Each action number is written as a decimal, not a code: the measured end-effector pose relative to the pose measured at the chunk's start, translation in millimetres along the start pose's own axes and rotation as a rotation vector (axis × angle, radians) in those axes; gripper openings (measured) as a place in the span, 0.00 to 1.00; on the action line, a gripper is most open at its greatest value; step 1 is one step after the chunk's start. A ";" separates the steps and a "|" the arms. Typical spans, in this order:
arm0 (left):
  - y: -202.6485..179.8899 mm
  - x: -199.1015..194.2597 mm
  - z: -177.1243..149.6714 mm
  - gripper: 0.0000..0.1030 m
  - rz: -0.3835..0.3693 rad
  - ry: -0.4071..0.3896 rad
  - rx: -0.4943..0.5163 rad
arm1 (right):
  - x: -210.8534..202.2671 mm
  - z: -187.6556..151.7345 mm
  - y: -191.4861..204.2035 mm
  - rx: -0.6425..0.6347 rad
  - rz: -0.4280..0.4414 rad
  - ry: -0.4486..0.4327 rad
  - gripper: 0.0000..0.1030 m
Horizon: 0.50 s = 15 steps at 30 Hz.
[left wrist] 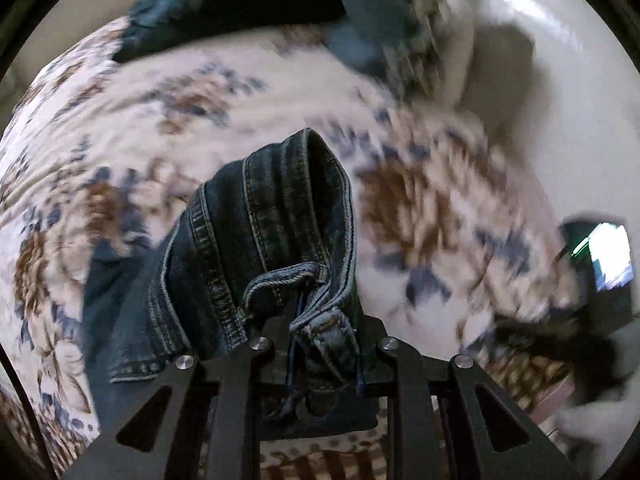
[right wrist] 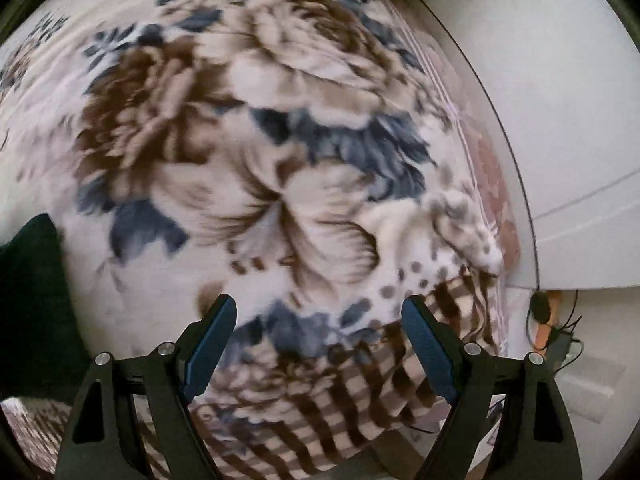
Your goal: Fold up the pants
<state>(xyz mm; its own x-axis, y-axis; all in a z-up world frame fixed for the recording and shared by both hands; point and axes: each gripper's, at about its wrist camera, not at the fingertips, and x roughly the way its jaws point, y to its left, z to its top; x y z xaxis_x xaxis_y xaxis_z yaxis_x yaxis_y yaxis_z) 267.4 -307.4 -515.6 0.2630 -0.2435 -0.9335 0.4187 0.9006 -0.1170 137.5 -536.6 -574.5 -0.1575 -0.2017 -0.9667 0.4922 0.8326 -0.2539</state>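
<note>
One pair of dark denim pants (left wrist: 256, 248) is what I'm dealing with, and from my left wrist cam the bunched waistband end, belt loop and all, sits right in front of the lens, lifted above the bed with the rest of the fabric trailing down to the lower left. My left gripper (left wrist: 320, 344) is pinching that denim; the cloth fills the gap between the black arms and hides the tips, so I only see the linkage pressed in on it. More dark cloth (left wrist: 240, 4) lies across the far side of the bed, too blurry for me to say what it is. Over on the right wrist cam, my right gripper (right wrist: 318, 344) is spread wide with nothing between its blue pads (right wrist: 210, 350), hanging over the floral blanket (right wrist: 280, 160), brown and blue flowers on white with a checked border near the edge. A dark bit of fabric (right wrist: 32, 300) pokes in at the left of that view. White wall panel (right wrist: 560, 120) beside the bed, cables (right wrist: 556, 332) down on the floor.
</note>
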 end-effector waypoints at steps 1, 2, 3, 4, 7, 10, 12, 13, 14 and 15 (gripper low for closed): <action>-8.7 15.9 -2.6 0.20 0.024 0.048 0.025 | 3.2 -0.8 -4.4 0.006 0.006 0.012 0.84; -13.1 28.6 -4.5 0.22 0.032 0.097 0.037 | 6.1 -1.7 -9.3 0.016 0.023 0.021 0.84; -15.9 41.7 -6.8 0.28 0.020 0.164 0.027 | 7.3 -2.8 -14.0 0.030 0.058 0.028 0.84; -16.6 45.6 -7.1 0.33 0.002 0.199 0.013 | 8.8 -4.1 -18.0 0.042 0.087 0.036 0.84; -16.6 26.9 -4.9 0.55 -0.059 0.174 -0.019 | 10.6 -9.0 -30.1 0.091 0.208 0.071 0.84; -1.3 1.5 -9.2 0.88 -0.194 0.150 -0.086 | 8.8 -11.9 -35.5 0.150 0.442 0.109 0.84; 28.1 -17.3 -15.5 0.88 -0.212 0.141 -0.163 | 4.8 -11.7 -29.3 0.188 0.685 0.156 0.84; 43.9 -25.8 -17.4 0.88 -0.196 0.131 -0.198 | -2.9 -9.6 -18.9 0.173 0.771 0.156 0.84; 66.8 -36.3 -20.6 0.88 -0.170 0.118 -0.248 | -9.9 -6.9 -8.8 0.146 0.816 0.146 0.84; 84.5 -43.2 -23.2 0.88 -0.136 0.108 -0.286 | -15.7 -3.8 1.9 0.118 0.857 0.137 0.84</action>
<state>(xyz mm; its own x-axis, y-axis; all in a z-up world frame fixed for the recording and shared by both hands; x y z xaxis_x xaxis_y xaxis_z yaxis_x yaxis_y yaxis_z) 271.3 -212.4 -493.1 0.1214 -0.3428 -0.9315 0.1789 0.9307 -0.3191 137.7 -530.0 -559.7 0.2102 0.5390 -0.8157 0.5725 0.6085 0.5496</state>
